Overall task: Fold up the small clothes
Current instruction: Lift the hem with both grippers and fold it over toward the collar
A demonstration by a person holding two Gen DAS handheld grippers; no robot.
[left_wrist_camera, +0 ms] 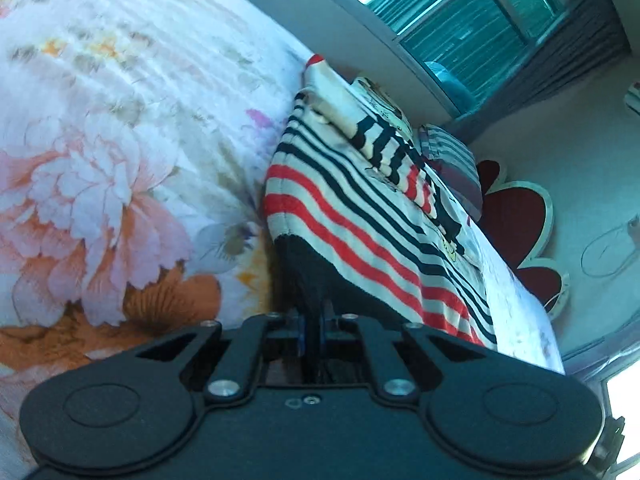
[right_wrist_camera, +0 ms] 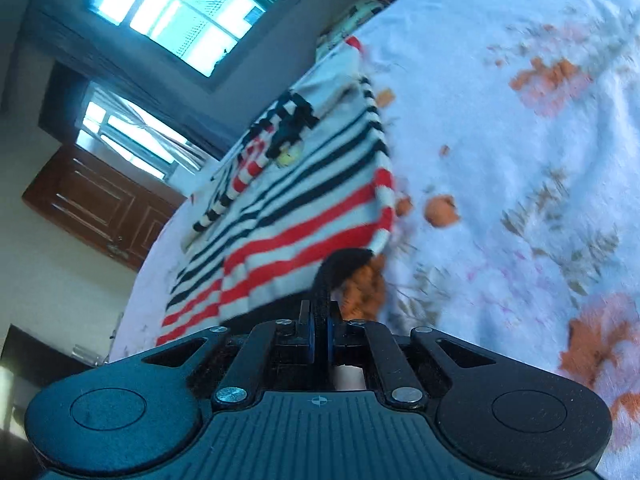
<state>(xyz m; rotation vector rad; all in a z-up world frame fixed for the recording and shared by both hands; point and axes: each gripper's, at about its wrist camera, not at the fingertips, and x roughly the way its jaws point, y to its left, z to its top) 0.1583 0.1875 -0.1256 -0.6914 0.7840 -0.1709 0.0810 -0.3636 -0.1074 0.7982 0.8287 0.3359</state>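
Striped red, navy and white knit sweater lies on floral bedsheet; my left hand-held gripper and right hand-held gripper each pinch its dark hem, probably to fold.

Both views were lit by daylight from windows at the top of the frame, blown out to white with a cyan cast. The floral bedsheet was smeared by motion blur, worst toward the outer edges. Straight lines were bent by fisheye distortion. The black gripper bodies along the bottom were left in shadow.
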